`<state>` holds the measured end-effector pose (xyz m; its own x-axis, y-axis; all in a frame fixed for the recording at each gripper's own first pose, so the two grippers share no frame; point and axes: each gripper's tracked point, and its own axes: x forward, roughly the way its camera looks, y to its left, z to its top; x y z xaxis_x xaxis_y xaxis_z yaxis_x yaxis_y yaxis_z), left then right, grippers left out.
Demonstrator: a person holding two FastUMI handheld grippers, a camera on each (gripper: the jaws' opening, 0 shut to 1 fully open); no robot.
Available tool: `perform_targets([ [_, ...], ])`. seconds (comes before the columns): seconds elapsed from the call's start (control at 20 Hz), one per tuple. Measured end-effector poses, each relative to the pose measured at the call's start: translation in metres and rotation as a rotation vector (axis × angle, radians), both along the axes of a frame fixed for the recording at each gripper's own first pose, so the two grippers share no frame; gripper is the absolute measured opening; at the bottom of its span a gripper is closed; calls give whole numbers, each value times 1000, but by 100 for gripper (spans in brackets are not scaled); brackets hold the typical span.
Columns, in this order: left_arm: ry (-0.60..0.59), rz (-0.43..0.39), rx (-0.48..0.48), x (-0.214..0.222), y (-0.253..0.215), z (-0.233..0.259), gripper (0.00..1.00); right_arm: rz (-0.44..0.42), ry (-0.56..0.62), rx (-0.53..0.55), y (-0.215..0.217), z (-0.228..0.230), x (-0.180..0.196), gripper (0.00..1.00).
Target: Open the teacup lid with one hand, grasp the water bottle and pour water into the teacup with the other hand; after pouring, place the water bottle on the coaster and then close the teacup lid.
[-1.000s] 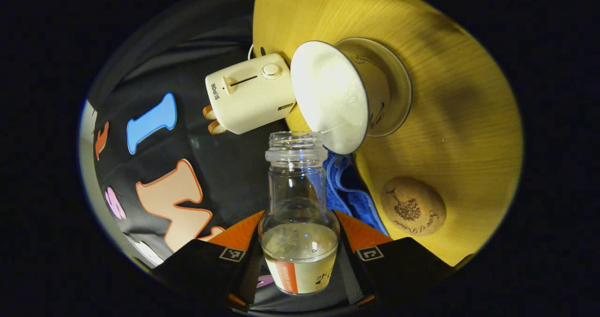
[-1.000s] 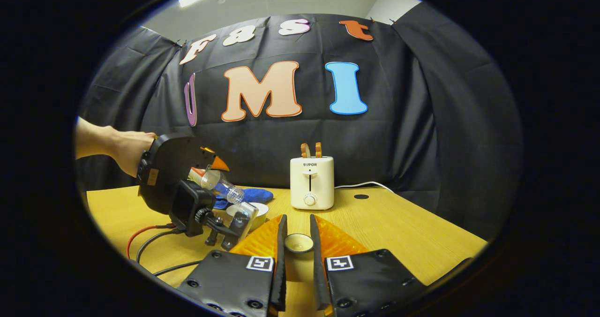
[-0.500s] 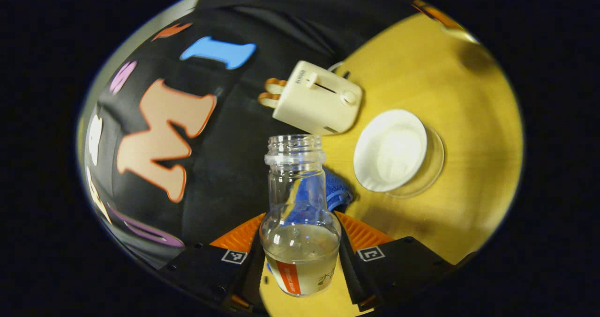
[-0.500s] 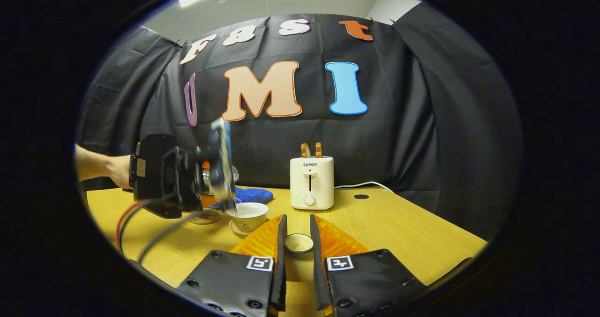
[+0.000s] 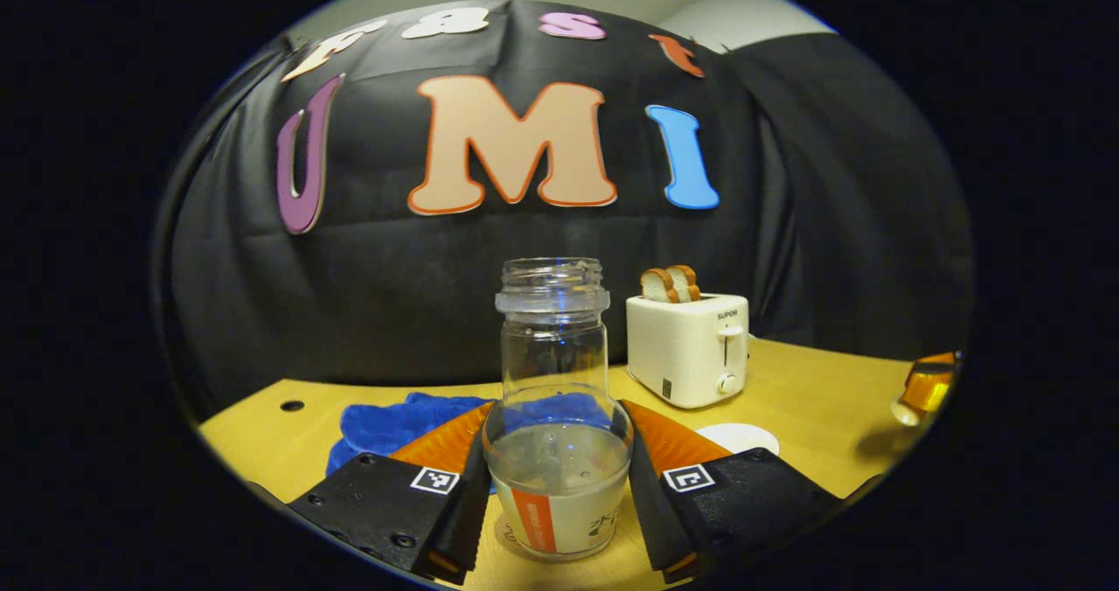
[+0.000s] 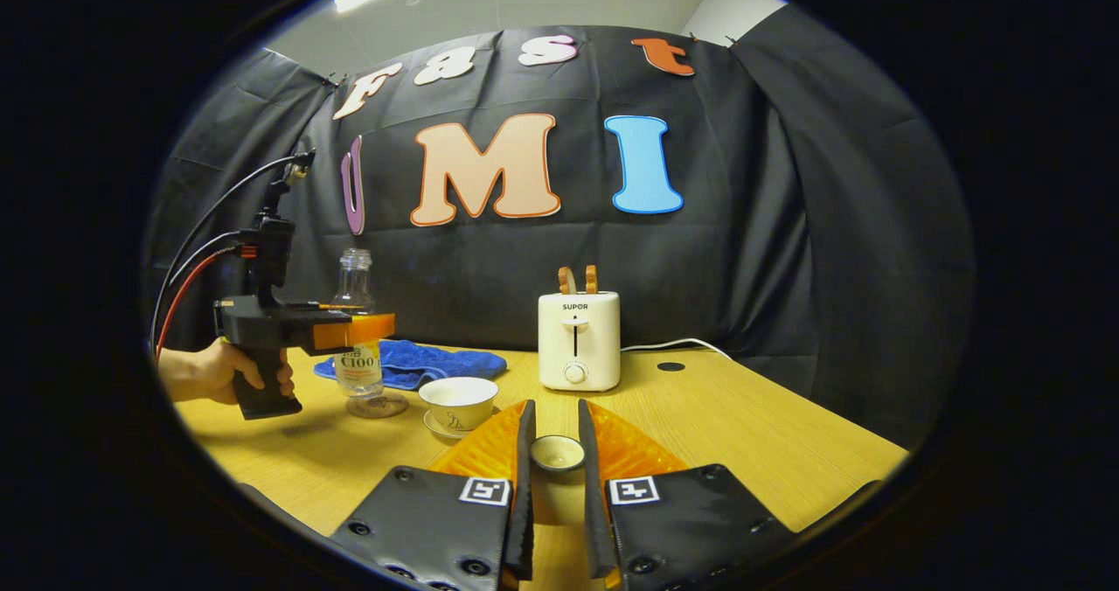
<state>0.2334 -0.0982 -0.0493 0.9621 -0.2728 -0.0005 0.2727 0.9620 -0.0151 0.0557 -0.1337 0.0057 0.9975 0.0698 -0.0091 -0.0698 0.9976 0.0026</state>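
Observation:
The clear water bottle (image 5: 553, 346) stands upright, capless and about a third full, with my left gripper (image 5: 556, 460) shut on its lower body. In the right gripper view the bottle (image 6: 355, 329) is at the cork coaster (image 6: 378, 407); whether it rests on it is unclear. A hand (image 6: 218, 372) holds that left gripper (image 6: 358, 330). The white teacup (image 6: 458, 401) sits uncovered on its saucer just right of the coaster. My right gripper (image 6: 556, 425) is shut on the small teacup lid (image 6: 558, 453), held above the table's front. The teacup's rim (image 5: 739, 438) shows past the left gripper's right finger.
A cream toaster (image 6: 577, 337) with two bread slices stands at the back centre, its cord trailing right. A blue cloth (image 6: 420, 364) lies behind the cup and bottle. The wooden table (image 6: 743, 434) stretches bare to the right. My right gripper (image 5: 925, 387) shows at the far right of the left gripper view.
The left gripper has swung the bottle from tipped over the teacup back to upright and moved it left and down to the coaster. The right gripper with the lid has stayed still.

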Motion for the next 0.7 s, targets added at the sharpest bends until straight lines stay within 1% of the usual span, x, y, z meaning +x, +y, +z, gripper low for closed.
perform_targets([
  [0.1, -8, 35, -30, 12, -1, -7, 69, -2, 0, 0, 0, 0, 0, 27],
  [0.2, -12, 48, -60, 15, -4, -9, 69, -5, -1, 0, -1, 0, 0, 27],
  [0.55, 25, 67, -63, 21, -2, -21, 70, -11, -1, -1, -2, 0, -1, 27],
  [0.7, 25, 79, -55, 21, -1, -26, 70, -11, -1, 0, -2, 0, 0, 27],
])
